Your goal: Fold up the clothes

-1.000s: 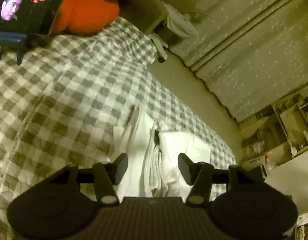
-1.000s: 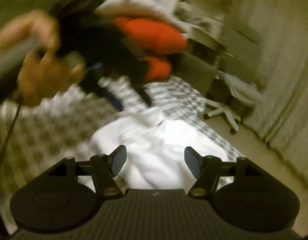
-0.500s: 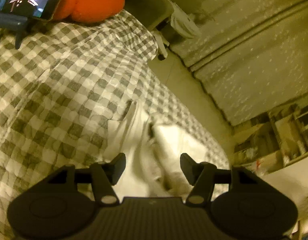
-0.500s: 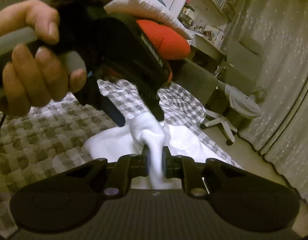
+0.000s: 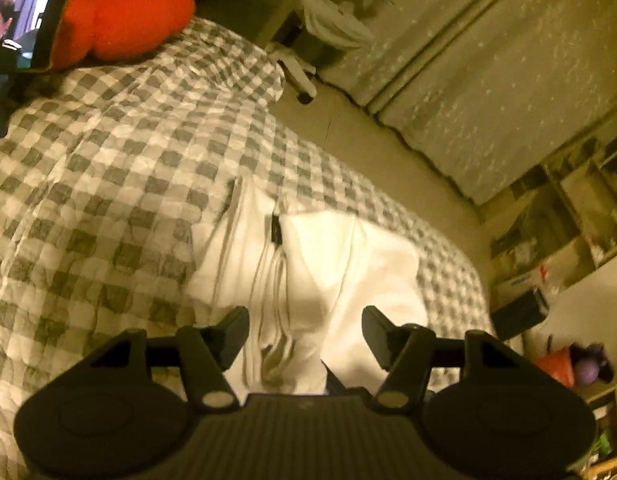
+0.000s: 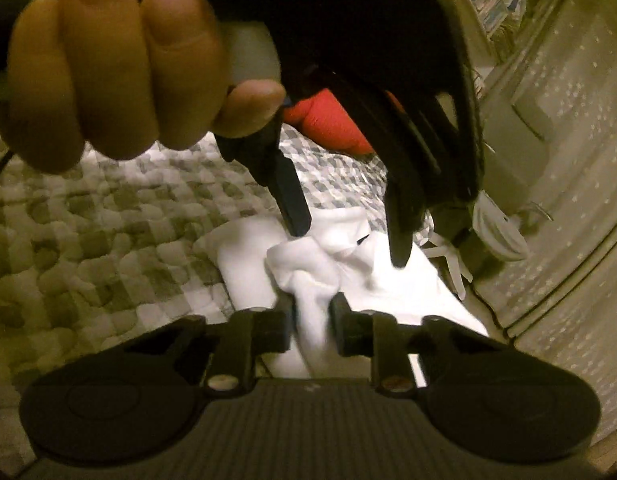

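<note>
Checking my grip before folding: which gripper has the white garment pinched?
The right gripper: a bunch of the white garment is squeezed between its pads, though its jaws are opening. The left gripper hangs wide open above it.

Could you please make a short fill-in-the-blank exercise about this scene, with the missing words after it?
1. The white garment lies on a ____ bedspread.
2. The right gripper pinches a fold of the ____.
3. The phone leans against an ____ cushion.
4. Cloth lies between the left gripper's fingers, which stand ____.

Missing words: checked; garment; orange; apart
</note>
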Tool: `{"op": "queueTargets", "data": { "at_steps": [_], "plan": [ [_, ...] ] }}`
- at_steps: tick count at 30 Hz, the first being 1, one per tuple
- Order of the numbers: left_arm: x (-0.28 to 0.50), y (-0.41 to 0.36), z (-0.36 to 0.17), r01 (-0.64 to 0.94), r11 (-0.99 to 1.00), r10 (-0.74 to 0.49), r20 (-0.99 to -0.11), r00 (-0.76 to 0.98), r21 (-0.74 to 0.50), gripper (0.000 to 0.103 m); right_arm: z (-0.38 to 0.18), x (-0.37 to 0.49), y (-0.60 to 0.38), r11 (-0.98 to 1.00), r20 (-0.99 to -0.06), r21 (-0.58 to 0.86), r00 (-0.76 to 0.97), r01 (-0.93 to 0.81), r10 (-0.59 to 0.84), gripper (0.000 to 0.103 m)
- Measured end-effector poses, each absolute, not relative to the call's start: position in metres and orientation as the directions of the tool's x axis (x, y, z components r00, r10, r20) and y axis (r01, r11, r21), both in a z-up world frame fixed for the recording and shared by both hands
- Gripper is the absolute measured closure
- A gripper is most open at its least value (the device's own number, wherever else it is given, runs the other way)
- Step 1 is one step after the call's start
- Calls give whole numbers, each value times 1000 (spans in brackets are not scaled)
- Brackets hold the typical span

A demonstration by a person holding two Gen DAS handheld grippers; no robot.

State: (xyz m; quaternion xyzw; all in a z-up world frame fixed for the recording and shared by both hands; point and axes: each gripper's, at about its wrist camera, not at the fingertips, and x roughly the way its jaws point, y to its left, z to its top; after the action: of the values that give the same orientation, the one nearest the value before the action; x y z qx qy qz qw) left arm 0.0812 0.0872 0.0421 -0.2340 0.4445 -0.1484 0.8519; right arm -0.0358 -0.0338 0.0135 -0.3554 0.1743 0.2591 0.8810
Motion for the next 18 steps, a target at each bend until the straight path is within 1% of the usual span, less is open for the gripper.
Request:
{"op": "queueTargets", "data": {
  "at_steps": [2,4,8,10,13,14,15,16,17,18],
  "plan": [
    [83,90,39,36,849,-454,-694,559,-527,44,15,-37,-33,628,-486,-521,805,-578,339,84],
    [85,94,38,30,842,-460,-689,561,-538,44,23,-39,-39,674,-470,-467,806,-573,359,87],
    [86,105,38,19,789,-518,-647,559,-614,40,50,-36,-54,760,-411,-343,816,-551,406,88],
    [89,107,35,7,768,-538,-641,547,-640,40,52,-37,-53,766,-399,-340,821,-546,408,88],
    [92,101,29,-10,778,-524,-656,544,-629,42,50,-36,-46,761,-397,-358,826,-541,401,88],
    [93,99,29,-23,784,-508,-663,550,-620,43,49,-35,-44,757,-398,-365,826,-542,399,88],
    [92,98,29,-27,788,-499,-664,556,-615,50,48,-36,-41,752,-396,-379,828,-540,396,88],
    [92,96,29,-26,793,-491,-663,565,-609,54,46,-36,-39,745,-395,-396,832,-537,390,88],
    [93,94,30,-20,800,-483,-663,572,-600,64,41,-34,-36,738,-395,-410,834,-535,385,88],
    [93,92,31,-12,807,-476,-662,578,-591,71,37,-31,-35,734,-396,-419,835,-535,383,88]
  ]
}}
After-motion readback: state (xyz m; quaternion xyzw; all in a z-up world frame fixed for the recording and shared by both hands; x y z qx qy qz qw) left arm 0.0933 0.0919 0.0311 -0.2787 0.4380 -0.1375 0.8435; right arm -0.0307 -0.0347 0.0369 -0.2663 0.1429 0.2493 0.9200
